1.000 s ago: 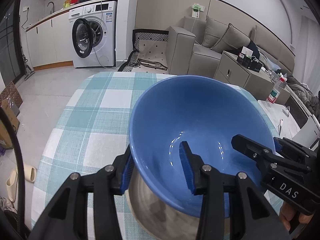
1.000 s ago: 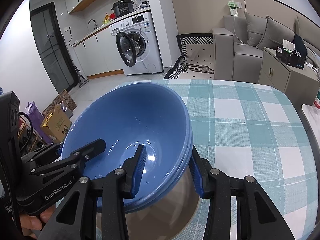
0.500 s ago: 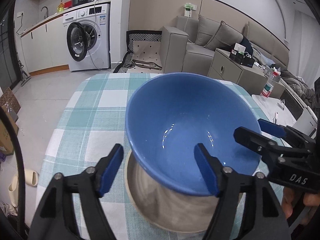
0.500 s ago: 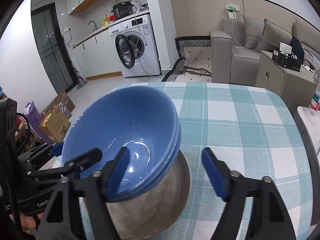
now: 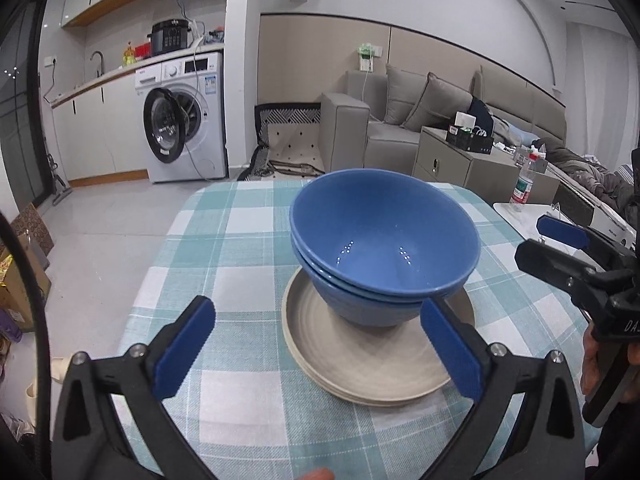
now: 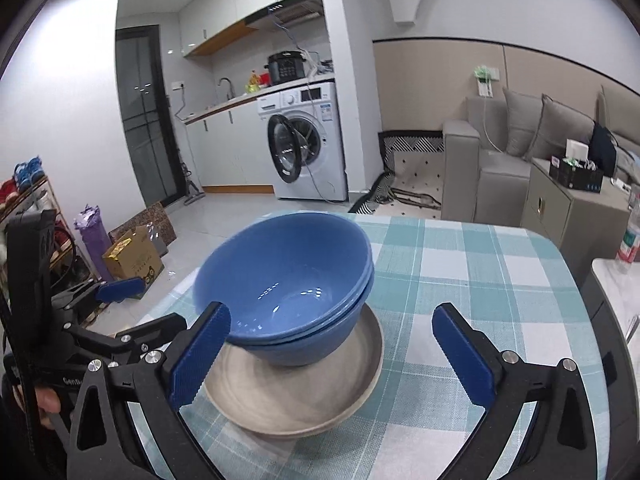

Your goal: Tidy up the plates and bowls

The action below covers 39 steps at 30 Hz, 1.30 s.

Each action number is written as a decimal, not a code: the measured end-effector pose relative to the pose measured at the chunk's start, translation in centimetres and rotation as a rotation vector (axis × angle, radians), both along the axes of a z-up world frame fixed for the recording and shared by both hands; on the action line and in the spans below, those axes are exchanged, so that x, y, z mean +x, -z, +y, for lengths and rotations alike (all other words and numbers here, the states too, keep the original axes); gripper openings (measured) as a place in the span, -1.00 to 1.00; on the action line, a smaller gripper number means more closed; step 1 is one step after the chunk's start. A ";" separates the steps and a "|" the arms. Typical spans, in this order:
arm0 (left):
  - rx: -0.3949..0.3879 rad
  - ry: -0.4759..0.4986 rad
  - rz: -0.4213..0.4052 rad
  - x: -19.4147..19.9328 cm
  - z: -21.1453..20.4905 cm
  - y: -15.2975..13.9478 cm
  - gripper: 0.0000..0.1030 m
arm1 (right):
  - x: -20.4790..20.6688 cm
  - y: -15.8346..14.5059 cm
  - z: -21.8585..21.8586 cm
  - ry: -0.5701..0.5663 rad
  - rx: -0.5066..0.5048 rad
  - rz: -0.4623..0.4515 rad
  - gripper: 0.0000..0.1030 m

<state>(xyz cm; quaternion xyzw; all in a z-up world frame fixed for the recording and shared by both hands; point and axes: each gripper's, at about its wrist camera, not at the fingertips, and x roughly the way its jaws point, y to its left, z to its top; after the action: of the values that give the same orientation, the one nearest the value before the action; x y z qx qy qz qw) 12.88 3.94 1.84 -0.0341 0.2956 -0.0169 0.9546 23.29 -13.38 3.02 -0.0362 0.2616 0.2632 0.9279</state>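
Left wrist: left gripper (image 5: 316,346) fingers spread, empty; 2 blue bowls (image 5: 384,240) nested on the beige plates (image 5: 360,364), mid-counter (image 5: 224,240).
Right wrist: right gripper (image 6: 340,354) fingers spread, clear of the bowls.
Progress: stacking looks done.
Room: open cloth around plates; counter edges well apart.

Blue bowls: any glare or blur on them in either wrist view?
Left wrist: blue bowls sharp, with small specular dots from ceiling lights inside; strong fisheye bend and dark vignette at the edges. Right wrist: the bowls slightly soft, brighter streaky highlights near the bottom; plates show faint smear.
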 end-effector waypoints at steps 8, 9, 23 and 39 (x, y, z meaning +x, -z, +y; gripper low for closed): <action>0.034 -0.007 -0.072 -3.5 -0.1 -0.7 1.00 | -4.2 0.2 -1.0 -0.033 0.014 -0.074 0.99; 0.037 -0.006 -0.075 -3.8 -0.2 -0.7 1.00 | -4.6 0.2 -1.2 -0.034 0.015 -0.080 0.99; 0.056 -0.021 -0.140 -7.0 -0.3 0.5 1.00 | -7.9 1.6 -2.9 -0.045 0.032 -0.128 0.99; 0.045 -0.078 -0.150 -6.5 1.2 3.5 1.00 | -8.5 4.6 -2.1 -0.062 0.019 -0.144 0.99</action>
<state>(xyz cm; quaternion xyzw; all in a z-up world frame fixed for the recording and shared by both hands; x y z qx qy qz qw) 6.37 5.11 -1.67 -0.0229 0.2218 0.0245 0.9745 14.80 -15.48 -1.55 -0.0542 0.1904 0.2910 0.9360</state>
